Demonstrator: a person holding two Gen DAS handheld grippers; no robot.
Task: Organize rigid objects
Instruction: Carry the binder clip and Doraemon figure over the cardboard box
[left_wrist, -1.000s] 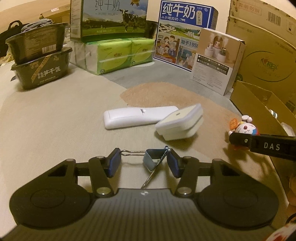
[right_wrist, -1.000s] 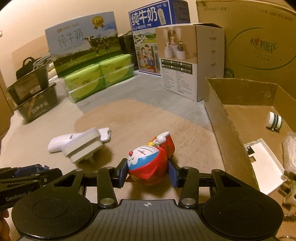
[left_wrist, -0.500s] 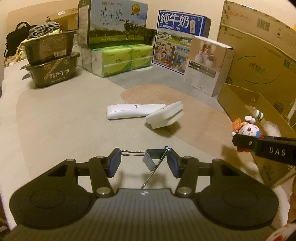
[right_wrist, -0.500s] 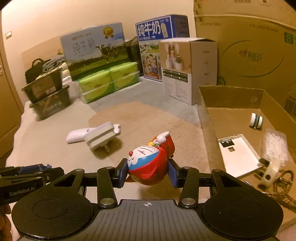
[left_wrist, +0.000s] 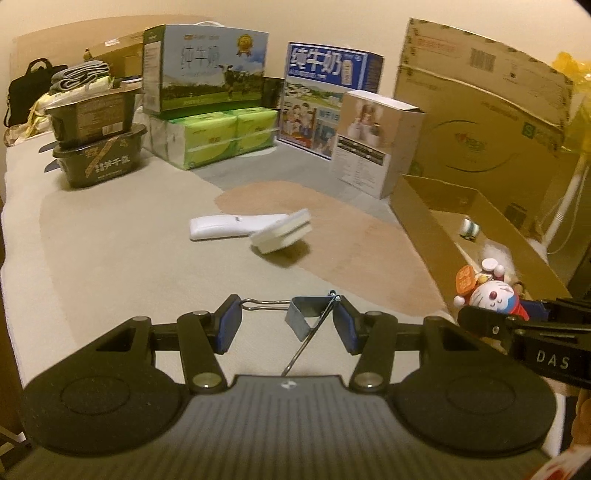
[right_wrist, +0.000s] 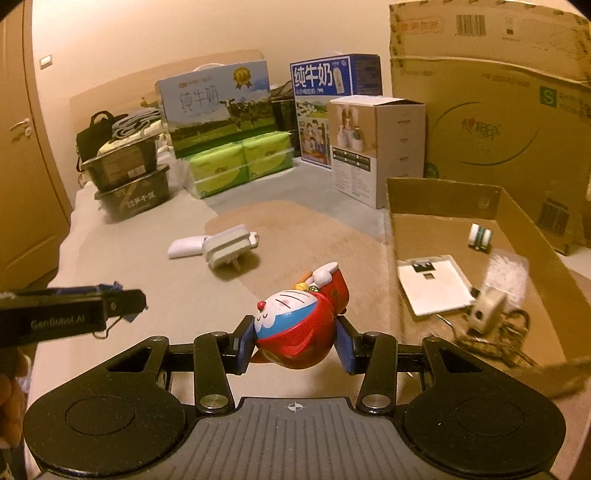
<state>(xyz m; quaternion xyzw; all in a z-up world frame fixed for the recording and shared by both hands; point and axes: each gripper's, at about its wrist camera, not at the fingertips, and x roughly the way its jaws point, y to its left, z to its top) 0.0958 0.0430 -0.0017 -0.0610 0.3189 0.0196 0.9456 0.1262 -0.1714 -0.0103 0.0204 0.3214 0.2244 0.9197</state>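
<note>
The left tongs (left_wrist: 286, 325) are clamped on a grey metal binder clip with wire handles (left_wrist: 301, 319), held above the beige mat (left_wrist: 110, 258). The right tongs (right_wrist: 293, 341) are clamped on a glossy red and blue plastic cat figurine (right_wrist: 295, 328), held just left of the open brown cardboard box (right_wrist: 443, 195). Well left of that box, on the mat, a smooth white elongated remote (left_wrist: 229, 227) touches a blocky white plastic plug adapter (left_wrist: 282, 236). Inside the box lie a flat white square panel (right_wrist: 434, 288) and a small white roll (right_wrist: 480, 236).

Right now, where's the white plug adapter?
Centre of both wrist views: white plug adapter lies on the tan rug, against the white remote, left of the open cardboard box.
</note>
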